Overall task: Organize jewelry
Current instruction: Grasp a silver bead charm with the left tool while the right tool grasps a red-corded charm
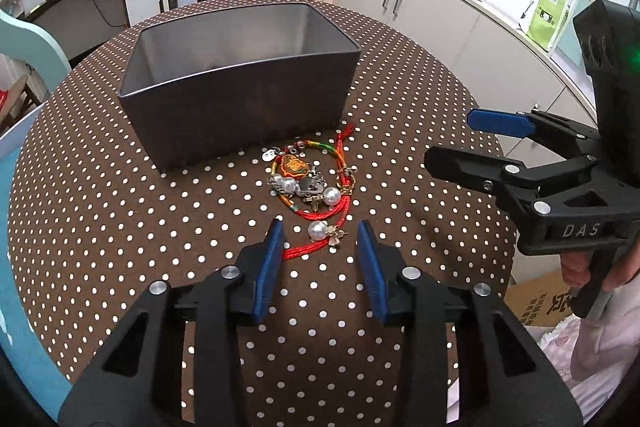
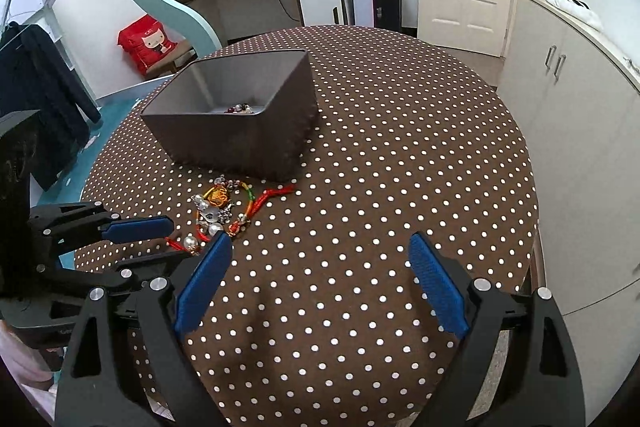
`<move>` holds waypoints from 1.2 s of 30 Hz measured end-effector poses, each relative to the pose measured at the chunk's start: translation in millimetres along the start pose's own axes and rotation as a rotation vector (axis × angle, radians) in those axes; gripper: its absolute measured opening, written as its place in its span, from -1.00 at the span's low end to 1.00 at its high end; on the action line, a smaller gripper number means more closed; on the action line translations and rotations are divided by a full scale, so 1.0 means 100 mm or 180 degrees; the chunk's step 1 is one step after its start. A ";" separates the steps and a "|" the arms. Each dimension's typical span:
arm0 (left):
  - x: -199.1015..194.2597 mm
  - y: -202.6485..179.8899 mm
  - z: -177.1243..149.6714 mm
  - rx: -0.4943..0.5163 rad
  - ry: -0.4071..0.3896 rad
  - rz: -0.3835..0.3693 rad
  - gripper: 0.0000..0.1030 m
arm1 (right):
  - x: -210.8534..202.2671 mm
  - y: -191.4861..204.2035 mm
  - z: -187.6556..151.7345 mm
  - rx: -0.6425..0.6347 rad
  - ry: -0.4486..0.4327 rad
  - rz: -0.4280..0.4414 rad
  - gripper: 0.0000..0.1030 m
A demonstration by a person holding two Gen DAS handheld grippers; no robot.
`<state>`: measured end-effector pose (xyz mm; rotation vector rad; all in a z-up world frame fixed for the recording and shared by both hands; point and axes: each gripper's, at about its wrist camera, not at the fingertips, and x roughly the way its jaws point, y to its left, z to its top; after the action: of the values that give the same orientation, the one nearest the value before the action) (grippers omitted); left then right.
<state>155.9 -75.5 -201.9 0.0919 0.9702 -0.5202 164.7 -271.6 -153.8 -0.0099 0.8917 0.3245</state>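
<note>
A tangle of jewelry [image 1: 310, 179] [image 2: 218, 207] (red and multicoloured cords, charms, pearls) lies on the dotted tablecloth just in front of a grey tin box [image 1: 240, 115] [image 2: 228, 139]. A few beads [image 2: 240, 108] lie inside the box. My left gripper [image 1: 320, 231] [image 2: 179, 242] is low over the near end of the pile. Its blue pads stand apart on either side of a pearl earring [image 1: 318, 230] and a red cord without pressing on them. My right gripper [image 2: 320, 241] [image 1: 450, 137] hangs wide open, holding nothing, to the right of the pile.
The round table [image 2: 400, 147] has a brown cloth with white dots, and its edge curves close on the right. White cabinets [image 2: 568, 99] stand beyond it. A cardboard box [image 1: 536, 299] sits on the floor. A person's hand [image 1: 576, 267] holds the right gripper's handle.
</note>
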 end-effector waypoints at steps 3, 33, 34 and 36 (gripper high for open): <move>0.08 -0.03 -0.01 0.0031 0.0059 0.0029 -0.63 | 0.01 -0.01 -0.01 0.0001 0.0025 -0.0007 0.68; -0.25 0.60 -0.12 -0.0606 -0.0289 -0.0089 -0.72 | 0.41 0.73 0.08 -0.0846 0.0256 0.0468 -0.59; -0.25 0.61 -0.13 -0.0610 -0.0293 -0.0098 -0.72 | 0.43 0.73 0.08 -0.0854 0.0273 0.0463 -0.59; -0.26 0.63 -0.15 -0.0607 -0.0302 -0.0117 -0.72 | 0.47 0.72 0.09 -0.0863 0.0292 0.0420 -0.60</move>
<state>161.6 -5.6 -199.0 -0.1210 0.9254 -0.4593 178.6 -188.6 -174.4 -0.2186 0.9356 0.5701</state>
